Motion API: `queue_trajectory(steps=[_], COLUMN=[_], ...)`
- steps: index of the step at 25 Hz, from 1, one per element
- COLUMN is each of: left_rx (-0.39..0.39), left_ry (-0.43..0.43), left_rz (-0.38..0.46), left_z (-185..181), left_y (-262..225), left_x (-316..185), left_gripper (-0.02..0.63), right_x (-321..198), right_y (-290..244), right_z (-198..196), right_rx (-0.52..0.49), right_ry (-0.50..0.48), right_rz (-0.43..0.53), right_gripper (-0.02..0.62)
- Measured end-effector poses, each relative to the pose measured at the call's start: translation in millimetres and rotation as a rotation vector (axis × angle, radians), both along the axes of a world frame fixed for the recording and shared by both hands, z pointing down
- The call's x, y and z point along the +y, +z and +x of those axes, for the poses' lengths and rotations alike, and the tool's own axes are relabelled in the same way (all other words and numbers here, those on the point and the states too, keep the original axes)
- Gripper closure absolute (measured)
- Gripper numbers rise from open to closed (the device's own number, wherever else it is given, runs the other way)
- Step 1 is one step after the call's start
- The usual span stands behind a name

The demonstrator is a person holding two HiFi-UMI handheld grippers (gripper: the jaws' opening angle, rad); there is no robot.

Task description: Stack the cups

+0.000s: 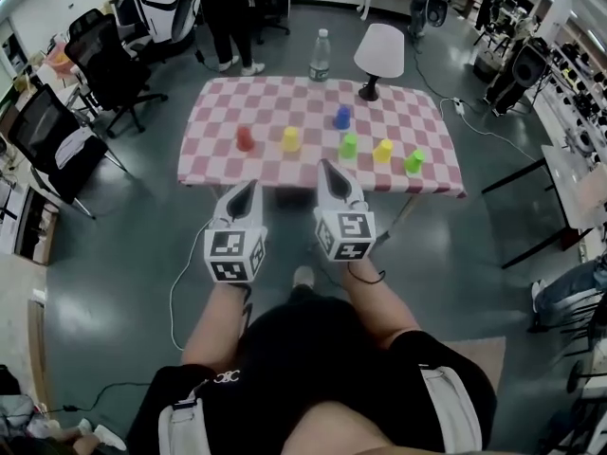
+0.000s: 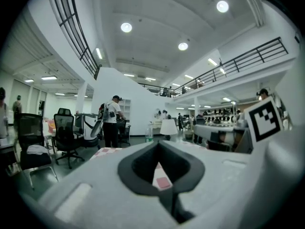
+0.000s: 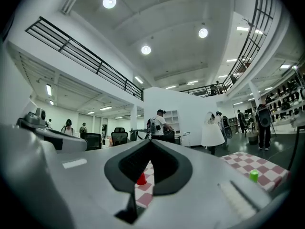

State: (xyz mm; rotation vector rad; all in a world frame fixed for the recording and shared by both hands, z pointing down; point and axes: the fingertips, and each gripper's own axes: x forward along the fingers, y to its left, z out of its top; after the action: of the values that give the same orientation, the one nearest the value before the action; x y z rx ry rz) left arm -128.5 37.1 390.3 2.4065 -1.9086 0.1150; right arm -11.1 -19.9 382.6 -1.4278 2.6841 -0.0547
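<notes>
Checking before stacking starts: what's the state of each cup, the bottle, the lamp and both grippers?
left gripper: shut, empty
right gripper: shut, empty
red cup: alone, unstacked
left yellow cup: alone, unstacked
blue cup: alone, unstacked
left green cup: alone, unstacked
right yellow cup: alone, unstacked
right green cup: alone, unstacked
water bottle: upright
lamp: upright

A grey, glossy floor [image 1: 114, 254] spread through a large open hall with white walls [image 2: 119, 85]. A table under a pink-and-white checked cloth [image 1: 285, 107] stood in the middle, with a white lamp [image 1: 379, 50] and a clear bottle [image 1: 321, 57] at its far edge. Black office chairs [image 1: 100, 60] stood to the far left, and a person [image 1: 228, 12] stood beyond them. Shelving and desks [image 1: 569, 74] lined the right side. Overhead, round lights [image 2: 126, 27] shone in a high white ceiling, and a dark-railed balcony [image 2: 248, 56] ran along the upper level.
</notes>
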Motion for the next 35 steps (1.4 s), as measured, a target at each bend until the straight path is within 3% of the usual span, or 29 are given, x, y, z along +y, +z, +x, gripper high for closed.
queue_trajectory(steps=[13,28,31,35], left_rx=[0.003,-0.001,-0.006,-0.016], left_ry=[0.031,0.133,0.152,0.165], left_rz=[-0.037,-0.076,-0.08,-0.091], left_z=[-9.1,-23.7,-30.5,-41.5], left_y=[-0.7,7.8,9.0,11.5], left_x=[-144.0,-211.1,-218.2,-221.8], left_gripper=[0.609,0.609,0.609,0.609], right_x=[-138.1,-191.7,-198.5,-207.0], right_y=[-0.1,12.2,19.3,40.4], right_z=[-12.9,-33.0,-44.5,-61.0], right_rx=[-0.003,0.003,0.0,0.034], right_ry=[0.008,0.061,0.039,0.022], right_rz=[-0.03,-0.056,-0.074,-0.132], right_gripper=[0.595,0.594,0.44,0.377])
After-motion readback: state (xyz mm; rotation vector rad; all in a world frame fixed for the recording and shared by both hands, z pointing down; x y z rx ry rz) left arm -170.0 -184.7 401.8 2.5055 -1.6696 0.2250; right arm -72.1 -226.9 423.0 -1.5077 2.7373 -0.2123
